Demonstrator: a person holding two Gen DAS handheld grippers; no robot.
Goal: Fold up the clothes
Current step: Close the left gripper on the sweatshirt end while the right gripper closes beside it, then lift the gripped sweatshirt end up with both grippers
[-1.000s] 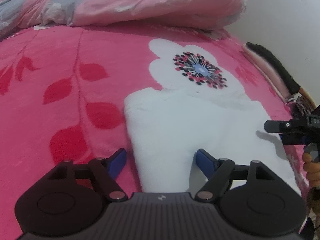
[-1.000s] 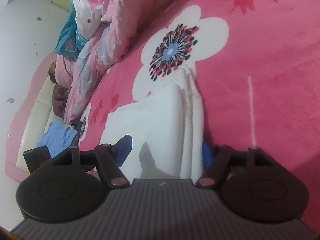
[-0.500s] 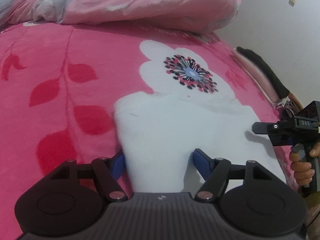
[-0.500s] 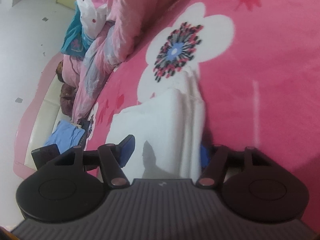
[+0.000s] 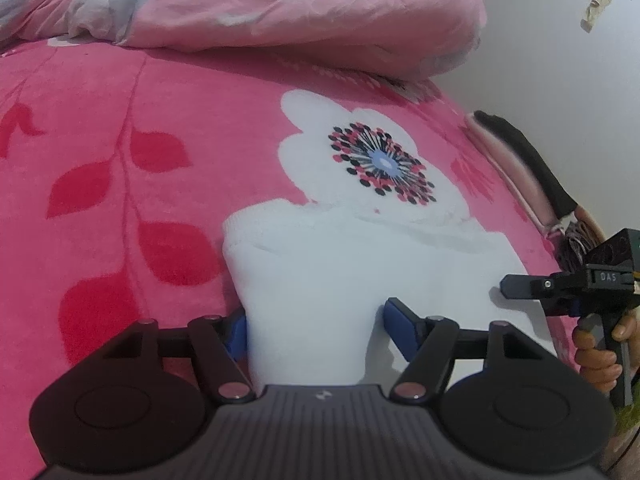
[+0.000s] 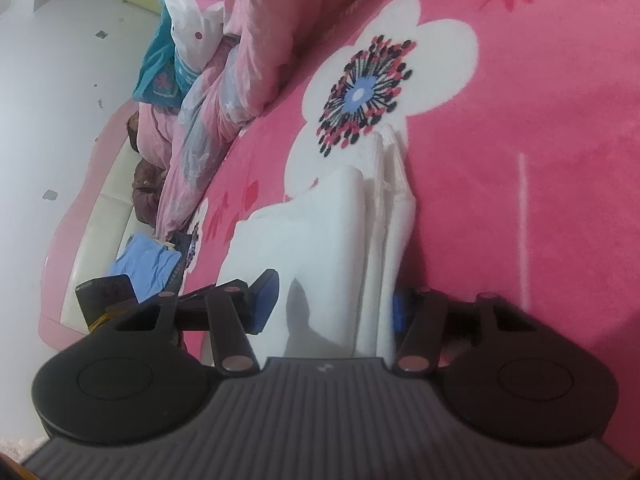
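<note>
A white folded garment (image 5: 360,264) lies on the pink flowered blanket (image 5: 120,120). My left gripper (image 5: 320,326) straddles its near left corner. Its left pad (image 5: 239,334) sits against the garment's side edge, its right pad (image 5: 400,320) over the cloth; the jaws are closing with a gap left. My right gripper (image 6: 331,306) straddles the garment (image 6: 320,232) at its layered edge. One pad (image 6: 264,300) hangs above the cloth, the other (image 6: 398,312) is half hidden behind the folds; these jaws are closing too. In the left wrist view the right gripper (image 5: 520,286) shows at the garment's right side, held by a hand (image 5: 600,356).
A bunched pink and grey quilt (image 5: 280,4) lies along the far side of the bed. A white wall (image 5: 560,60) and a dark strip (image 5: 528,164) border the bed's right edge. Beyond the bed's other edge are the floor (image 6: 60,80), blue cloth (image 6: 144,260) and heaped clothes (image 6: 160,68).
Both grippers' jaws have narrowed around the garment. The left gripper's left pad has come in from the blanket to the garment's side edge. The garment has stayed put.
</note>
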